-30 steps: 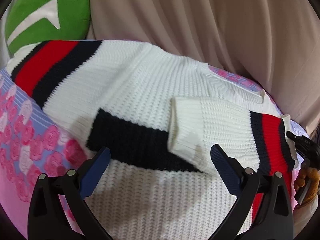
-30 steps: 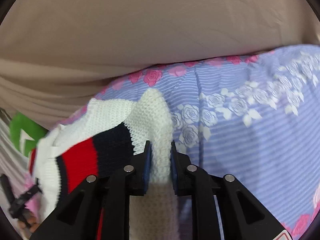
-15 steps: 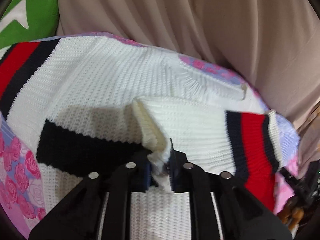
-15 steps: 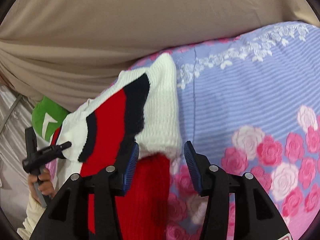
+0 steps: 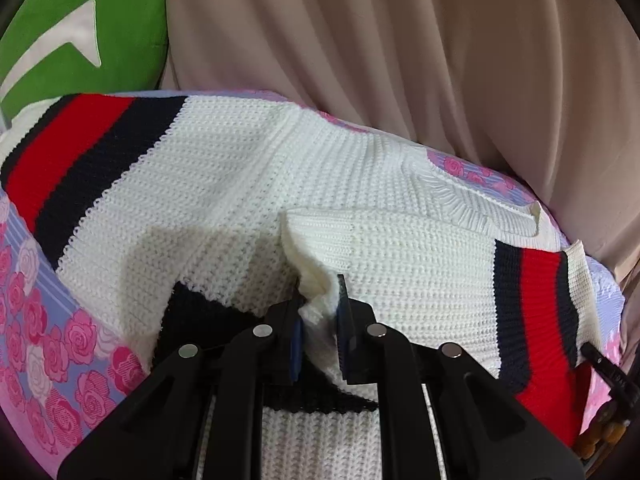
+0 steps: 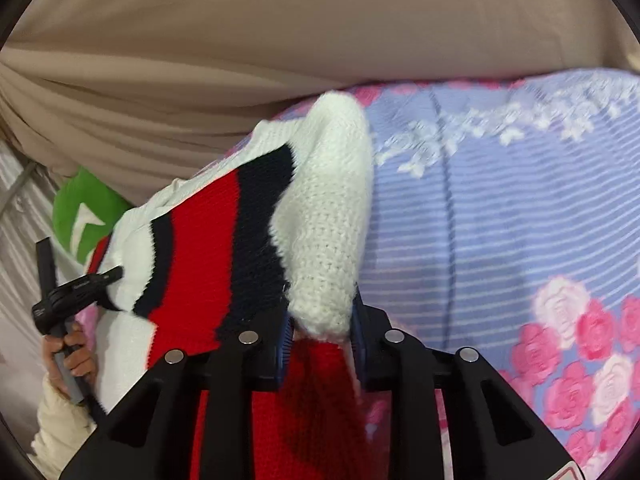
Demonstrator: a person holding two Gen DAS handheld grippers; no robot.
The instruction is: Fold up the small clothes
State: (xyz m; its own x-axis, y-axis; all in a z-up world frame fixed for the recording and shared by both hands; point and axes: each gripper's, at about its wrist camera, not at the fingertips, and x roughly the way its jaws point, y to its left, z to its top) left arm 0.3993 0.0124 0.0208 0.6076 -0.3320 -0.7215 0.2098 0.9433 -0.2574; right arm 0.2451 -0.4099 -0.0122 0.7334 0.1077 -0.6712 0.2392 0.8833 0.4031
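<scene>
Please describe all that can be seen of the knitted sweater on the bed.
The sweater is chunky white knit with red and navy stripe bands and a navy band across the body. It lies spread on the flowered bedsheet, in front of a beige curtain. One sleeve is folded across the body. The left tongs pinch that sleeve's white cuff. The right tongs, whose jaws have just closed, grip a white fold beside the stripes.

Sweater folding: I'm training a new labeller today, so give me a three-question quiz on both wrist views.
1. True or false: the left gripper is shut on the sweater's white cuff.
2. What grips the sweater in the right wrist view? A) a bare hand B) the right gripper C) nothing
3. What colour is the cushion behind the sweater?

Key: 1 true; 2 B; 3 green.
</scene>
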